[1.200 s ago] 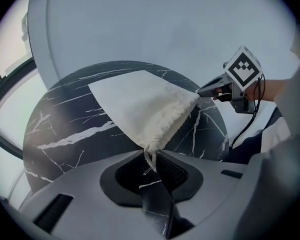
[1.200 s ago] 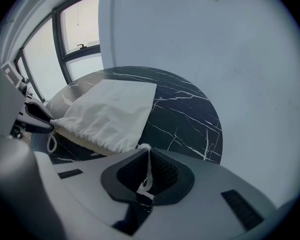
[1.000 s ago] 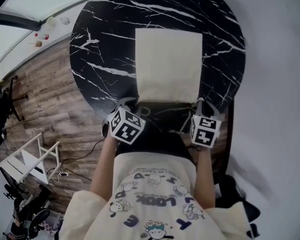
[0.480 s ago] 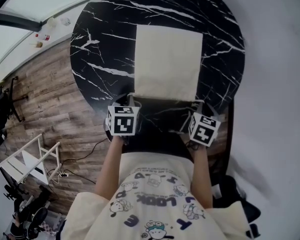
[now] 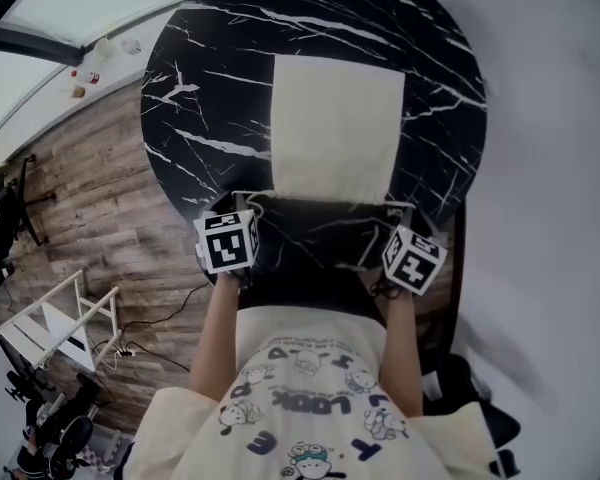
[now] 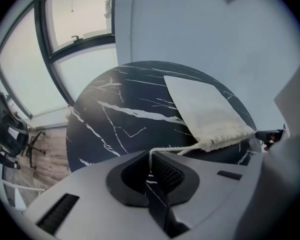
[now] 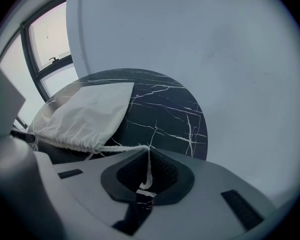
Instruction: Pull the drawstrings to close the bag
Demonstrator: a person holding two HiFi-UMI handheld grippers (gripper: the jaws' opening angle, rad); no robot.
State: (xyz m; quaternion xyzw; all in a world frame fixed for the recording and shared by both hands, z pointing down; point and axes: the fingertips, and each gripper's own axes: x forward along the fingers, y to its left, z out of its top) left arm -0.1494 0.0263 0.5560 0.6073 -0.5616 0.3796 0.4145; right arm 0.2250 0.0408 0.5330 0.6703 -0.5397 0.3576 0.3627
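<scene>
Though bag (image 5: 335,128) on table (image 5: 210,88), rack (image 5: 52,326) aside.

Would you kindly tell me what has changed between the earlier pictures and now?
The left hand-held gripper closed on the white cord drawstring at the left corner of the cream fabric bag and drew it leftward. The right hand-held gripper stays shut on the other drawstring; the bag has not moved.

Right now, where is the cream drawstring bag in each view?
Head view: bag lies flat, just above mid-picture, mouth toward the bottom edge.
Left gripper view: bag right of centre, drawstring running from its mouth to mid-picture.
Right gripper view: bag left of centre, drawstring likewise.
Shared landmark: the black marble table under it.
</scene>
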